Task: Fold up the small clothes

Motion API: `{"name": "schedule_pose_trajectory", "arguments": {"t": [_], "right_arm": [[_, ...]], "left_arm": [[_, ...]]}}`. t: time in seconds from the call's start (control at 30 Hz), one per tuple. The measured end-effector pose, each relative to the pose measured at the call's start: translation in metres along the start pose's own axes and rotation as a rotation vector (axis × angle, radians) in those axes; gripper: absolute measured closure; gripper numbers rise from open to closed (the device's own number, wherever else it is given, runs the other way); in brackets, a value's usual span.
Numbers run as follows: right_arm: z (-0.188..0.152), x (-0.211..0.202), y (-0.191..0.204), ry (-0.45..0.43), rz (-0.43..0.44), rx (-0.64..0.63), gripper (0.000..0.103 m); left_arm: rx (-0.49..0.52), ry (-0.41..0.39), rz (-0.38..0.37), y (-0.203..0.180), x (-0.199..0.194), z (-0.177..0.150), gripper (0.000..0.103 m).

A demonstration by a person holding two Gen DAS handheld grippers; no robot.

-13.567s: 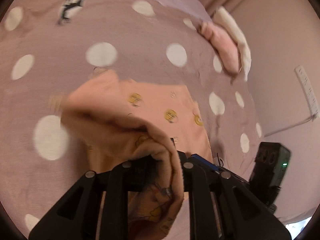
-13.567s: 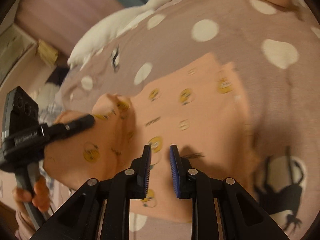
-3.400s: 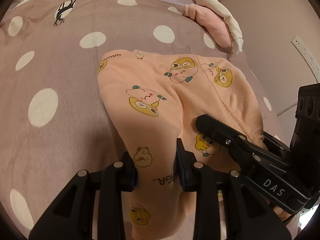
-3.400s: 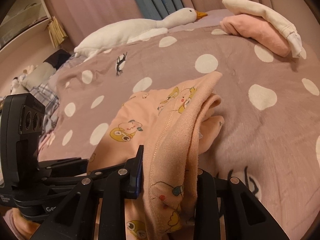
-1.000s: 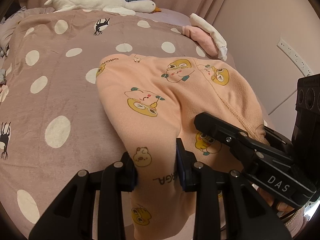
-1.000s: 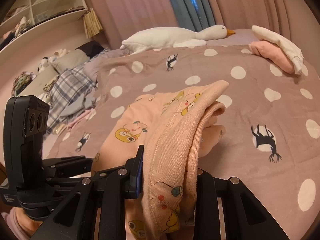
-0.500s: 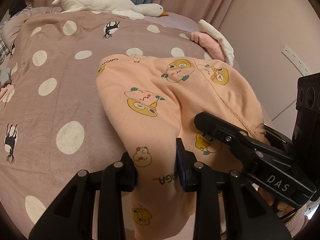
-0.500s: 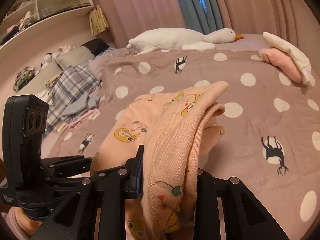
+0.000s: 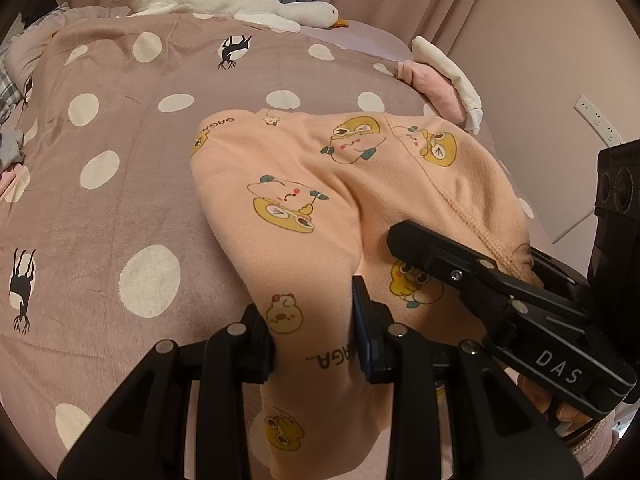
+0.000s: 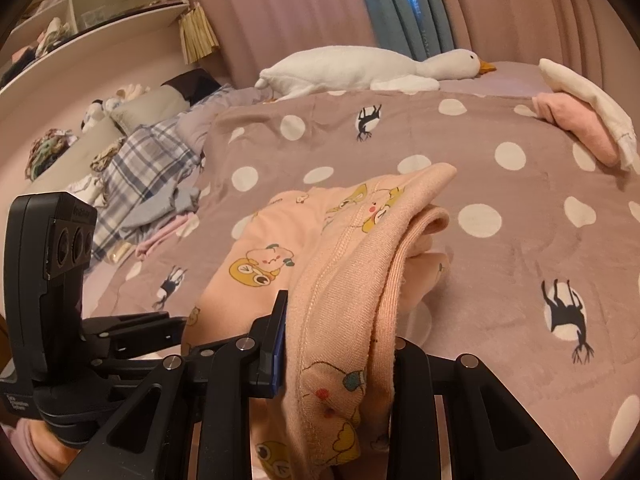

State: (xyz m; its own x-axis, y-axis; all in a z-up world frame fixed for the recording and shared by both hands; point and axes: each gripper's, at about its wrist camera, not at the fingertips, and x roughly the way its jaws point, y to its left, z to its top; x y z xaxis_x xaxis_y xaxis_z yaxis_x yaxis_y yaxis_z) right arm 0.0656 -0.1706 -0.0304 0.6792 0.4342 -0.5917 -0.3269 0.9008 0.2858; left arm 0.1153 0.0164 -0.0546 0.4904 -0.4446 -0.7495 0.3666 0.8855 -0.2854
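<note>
A folded peach garment [image 9: 320,208] printed with yellow cartoon animals is held up above the polka-dot bed cover [image 9: 120,128]. My left gripper [image 9: 314,336] is shut on its near left edge. My right gripper [image 10: 340,344] is shut on its thick folded right edge, and the garment [image 10: 344,256] bulges forward between the two. The right gripper also shows at the right of the left wrist view [image 9: 472,276]. The left gripper shows at the left of the right wrist view [image 10: 132,332].
A folded pink and white stack [image 10: 580,120] lies at the bed's far right. A white goose plush [image 10: 360,68] lies along the head of the bed. Loose plaid and grey clothes [image 10: 136,184] are piled at the left. A wall with a socket strip [image 9: 596,120] is at the right.
Both grippers have risen with the garment still held the same way. More of the bed and room shows than a second ago.
</note>
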Motion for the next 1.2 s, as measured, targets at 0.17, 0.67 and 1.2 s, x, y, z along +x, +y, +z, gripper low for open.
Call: {"name": "schedule_pose_trajectory", "arguments": {"t": [0.17, 0.67, 1.2], "right_arm": [[0.001, 0.005, -0.001, 0.01, 0.003, 0.003, 0.073], [0.005, 0.022, -0.005, 0.04, 0.003, 0.017, 0.073], [0.005, 0.032, -0.009, 0.059, 0.004, 0.026, 0.073]], "left_arm": [[-0.006, 0.009, 0.003, 0.003, 0.004, 0.001, 0.071], [-0.031, 0.032, 0.003, 0.012, 0.022, 0.006, 0.071], [-0.045, 0.046, 0.008, 0.017, 0.032, 0.007, 0.071]]}}
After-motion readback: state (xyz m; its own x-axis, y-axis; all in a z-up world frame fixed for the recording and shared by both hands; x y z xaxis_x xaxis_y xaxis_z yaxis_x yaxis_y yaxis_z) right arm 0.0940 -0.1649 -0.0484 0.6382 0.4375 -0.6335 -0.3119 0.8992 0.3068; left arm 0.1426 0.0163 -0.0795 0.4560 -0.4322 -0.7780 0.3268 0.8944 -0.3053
